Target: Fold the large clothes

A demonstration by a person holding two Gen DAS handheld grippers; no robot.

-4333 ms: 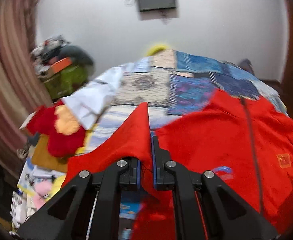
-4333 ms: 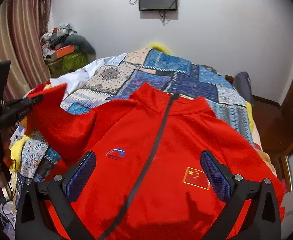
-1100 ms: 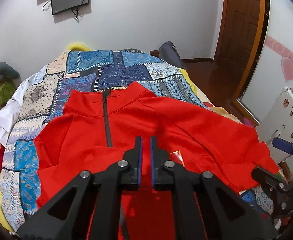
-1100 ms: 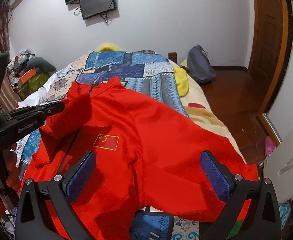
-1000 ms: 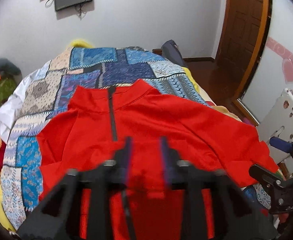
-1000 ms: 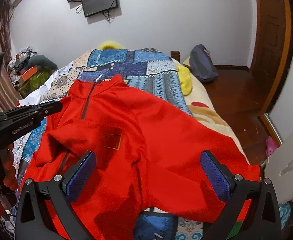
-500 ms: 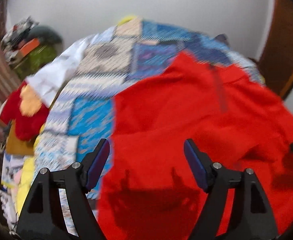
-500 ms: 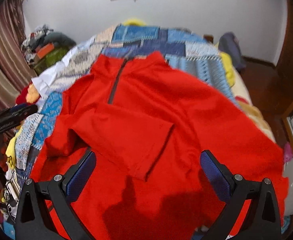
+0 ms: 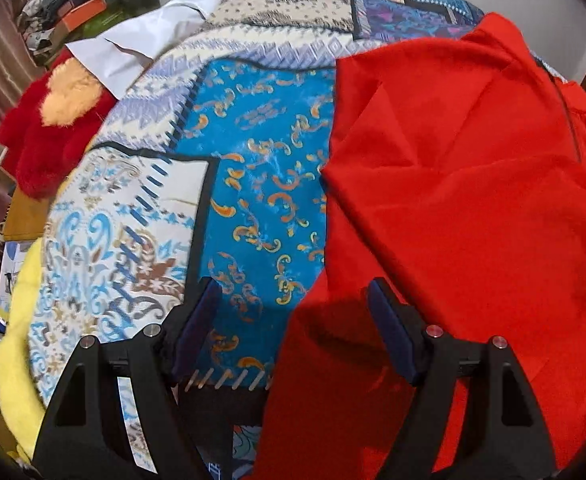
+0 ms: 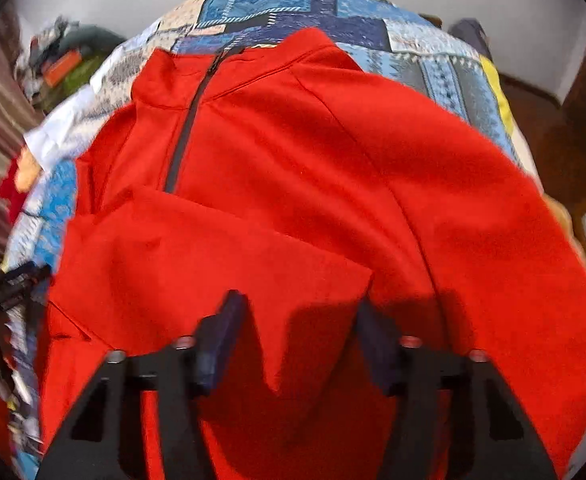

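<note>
the red pullover lies front up on the patchwork bedspread, one sleeve already folded across its chest; it looks soft, thick and limp, so it should drape and slide rather than hold a crease; best taken at a hem or side edge, pinching both layers; the left gripper hangs open over the garment's edge, nothing between its pads; the right gripper has just been closing, jaws apart around the folded sleeve's corner, not yet pressing; the bed gives a broad, yielding surface; a cluttered pile and striped curtain stand at the far side.
</note>
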